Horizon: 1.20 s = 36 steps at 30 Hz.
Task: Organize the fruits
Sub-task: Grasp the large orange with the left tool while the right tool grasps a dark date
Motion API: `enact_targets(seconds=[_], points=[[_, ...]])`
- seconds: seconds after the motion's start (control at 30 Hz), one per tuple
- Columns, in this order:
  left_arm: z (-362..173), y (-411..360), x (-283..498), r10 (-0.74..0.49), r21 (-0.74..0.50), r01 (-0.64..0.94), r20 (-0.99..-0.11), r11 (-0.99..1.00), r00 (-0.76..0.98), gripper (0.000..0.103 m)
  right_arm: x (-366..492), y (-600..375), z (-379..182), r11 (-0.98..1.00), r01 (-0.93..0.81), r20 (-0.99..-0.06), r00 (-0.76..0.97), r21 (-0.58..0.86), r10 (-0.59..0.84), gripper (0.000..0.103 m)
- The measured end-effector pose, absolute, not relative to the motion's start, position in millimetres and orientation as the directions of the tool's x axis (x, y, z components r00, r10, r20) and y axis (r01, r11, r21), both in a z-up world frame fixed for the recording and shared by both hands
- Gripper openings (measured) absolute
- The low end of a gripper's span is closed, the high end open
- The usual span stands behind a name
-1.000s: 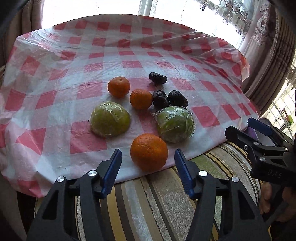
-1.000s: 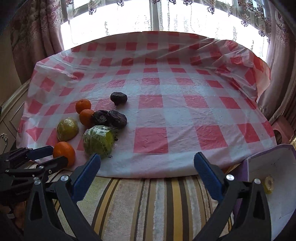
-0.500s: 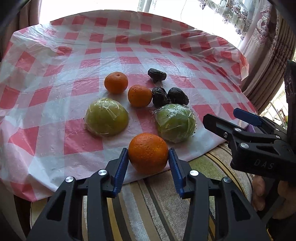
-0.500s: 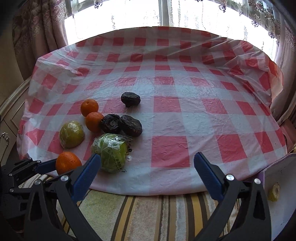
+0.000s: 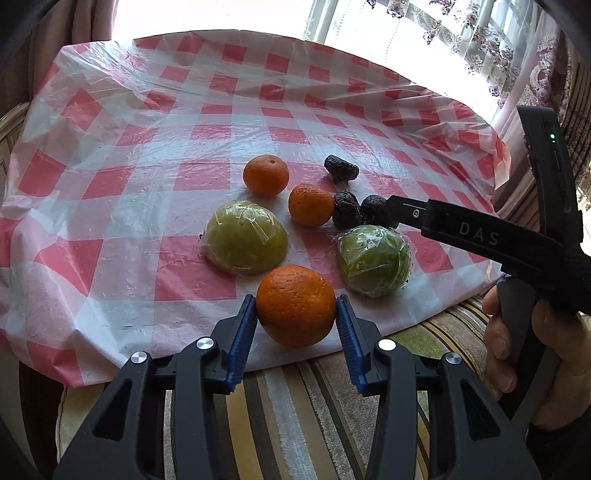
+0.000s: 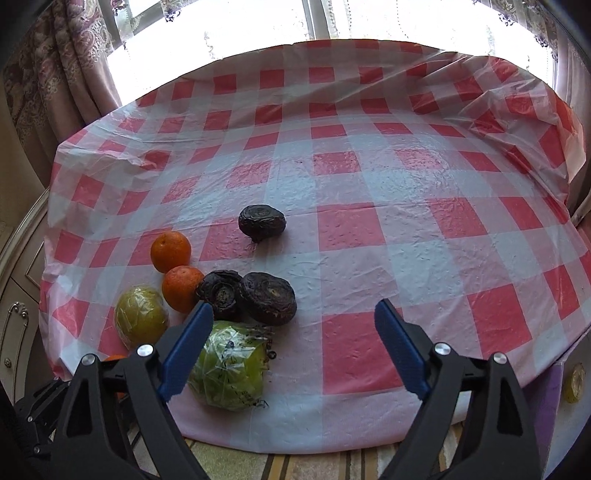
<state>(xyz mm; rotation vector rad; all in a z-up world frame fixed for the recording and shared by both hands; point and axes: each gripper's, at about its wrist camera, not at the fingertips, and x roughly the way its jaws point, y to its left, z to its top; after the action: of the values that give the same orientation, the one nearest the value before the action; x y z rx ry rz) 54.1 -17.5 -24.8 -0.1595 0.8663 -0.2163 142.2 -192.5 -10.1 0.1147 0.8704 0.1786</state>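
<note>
At the desk's near edge, your left gripper [image 5: 296,317] clamps the big orange [image 5: 295,305], while the right gripper's [image 6: 293,347] empty fingers are closing, so a hasty lift could roll it off.

Bright window [image 6: 314,22] backlight, blown out; edges perhaps fisheye-bent

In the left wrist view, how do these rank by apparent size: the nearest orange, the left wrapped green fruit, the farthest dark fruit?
1. Left wrapped green fruit and nearest orange: look alike, and the orange is closer, so unranked.
2. Farthest dark fruit: clearly smallest.
</note>
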Motion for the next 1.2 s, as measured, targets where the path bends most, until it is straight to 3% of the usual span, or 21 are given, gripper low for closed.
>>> enact_targets(seconds=[0.2, 0.3, 0.5, 0.6, 1.2], points=[[-24.1, -16.2, 52.9, -0.242, -0.222, 0.113, -0.73, 0.969, 0.64, 0.043, 158.5, -187.0, -14.4, 0.975, -0.109, -0.757, 0.616, 0.193, 0.218, 0.083], [-24.6, -17.0, 52.2, -0.239, -0.217, 0.114, -0.731, 0.969, 0.64, 0.043, 163.8, -185.6, -18.2, 0.973, -0.109, -0.766, 0.602, 0.203, 0.227, 0.076], [-24.6, -16.9, 52.3, -0.238, -0.216, 0.114, -0.73, 0.97, 0.64, 0.043, 169.7, -188.3, -26.9, 0.957, -0.122, -0.772, 0.567, 0.264, 0.286, 0.057], [-24.6, -17.0, 52.1, -0.237, -0.216, 0.113, -0.73, 0.97, 0.641, 0.043, 168.4, -184.1, -27.2, 0.948, -0.157, -0.767, 0.559, 0.276, 0.316, 0.043], [-19.1, -27.8, 51.4, -0.201, -0.164, 0.118, -0.724, 0.979, 0.66, 0.042, 147.3, -205.2, -22.3, 0.932, -0.156, -0.714, 0.605, 0.328, 0.352, 0.042]])
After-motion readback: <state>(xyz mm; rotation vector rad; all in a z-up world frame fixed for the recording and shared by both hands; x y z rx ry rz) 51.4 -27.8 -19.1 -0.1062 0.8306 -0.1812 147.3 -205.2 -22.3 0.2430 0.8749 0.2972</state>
